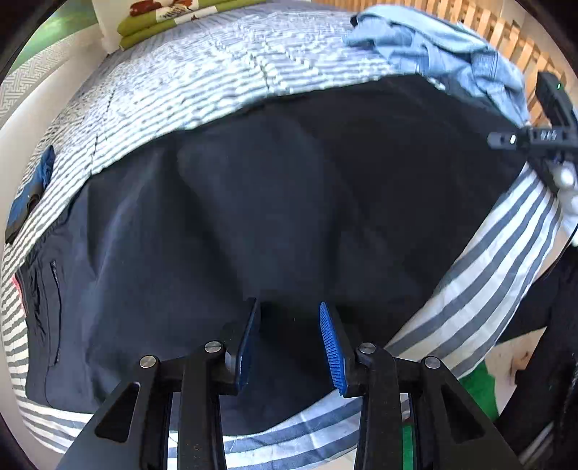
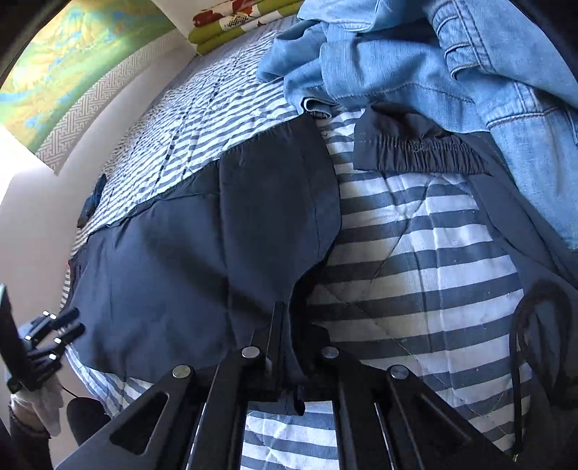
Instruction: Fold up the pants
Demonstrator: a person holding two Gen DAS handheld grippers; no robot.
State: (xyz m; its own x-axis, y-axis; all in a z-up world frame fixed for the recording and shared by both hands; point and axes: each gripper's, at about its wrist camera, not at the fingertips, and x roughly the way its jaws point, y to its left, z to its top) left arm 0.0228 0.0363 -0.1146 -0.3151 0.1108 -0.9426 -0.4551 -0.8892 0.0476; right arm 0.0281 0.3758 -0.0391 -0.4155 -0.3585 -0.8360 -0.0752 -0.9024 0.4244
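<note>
A bed with a blue-and-white striped quilt [image 1: 202, 68] fills both views, green cushions [image 1: 159, 25] at twelve o'clock against the wall. The dark navy pants [image 1: 260, 202] lie spread across the quilt in front of me, one leg laid over lengthwise, the elastic waistband [image 2: 426, 152] out at one o'clock in my right view beside a heap of light denim [image 2: 415, 61]. My right gripper [image 2: 294, 336] has its jaws together, pinching a navy fabric edge at six o'clock. My left gripper [image 1: 289, 340] hangs over the cloth with jaws apart, holding nothing. I judge the fold barely begun: the crosswise folds and the final smoothing are still to do.
</note>
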